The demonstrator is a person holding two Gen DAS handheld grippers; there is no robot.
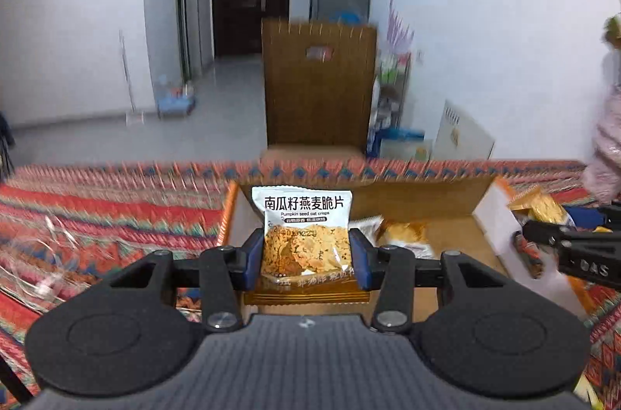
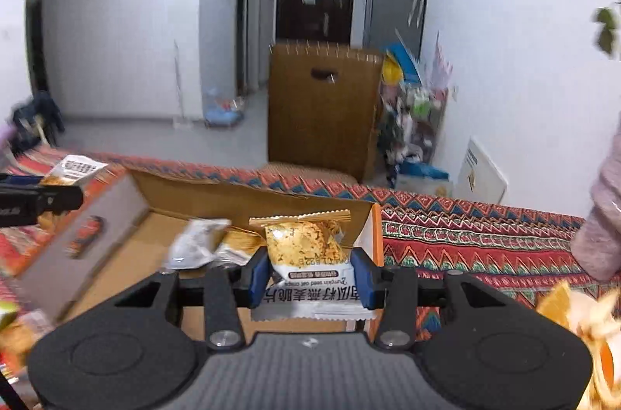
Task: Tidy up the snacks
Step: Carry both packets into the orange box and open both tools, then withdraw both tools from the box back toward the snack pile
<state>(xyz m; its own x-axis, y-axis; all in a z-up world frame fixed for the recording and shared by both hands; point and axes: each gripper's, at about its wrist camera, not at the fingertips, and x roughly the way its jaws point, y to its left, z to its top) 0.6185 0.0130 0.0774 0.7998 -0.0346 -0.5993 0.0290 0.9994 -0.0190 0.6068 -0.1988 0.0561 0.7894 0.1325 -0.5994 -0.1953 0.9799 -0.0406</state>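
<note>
My left gripper [image 1: 306,255] is shut on an upright pumpkin seed oat crisps packet [image 1: 306,227], white at the top and gold at the bottom. It hovers over an open cardboard box [image 1: 419,200] that lies on a patterned tablecloth. My right gripper [image 2: 310,272] is shut on a second packet of the same snack [image 2: 306,247], held upside down above the same box [image 2: 256,192]. Loose snack packets [image 1: 403,231] lie on the box floor. The right gripper and its packet also show at the right edge of the left wrist view [image 1: 543,208]. The left gripper and its packet appear at the left edge of the right wrist view [image 2: 73,173].
The red patterned tablecloth [image 1: 97,212] covers the table around the box. A brown chair back [image 1: 318,80] stands behind the table's far edge. A person's pink sleeve [image 2: 605,208] is at the right. More snack wrappers [image 2: 582,324] lie at the lower right.
</note>
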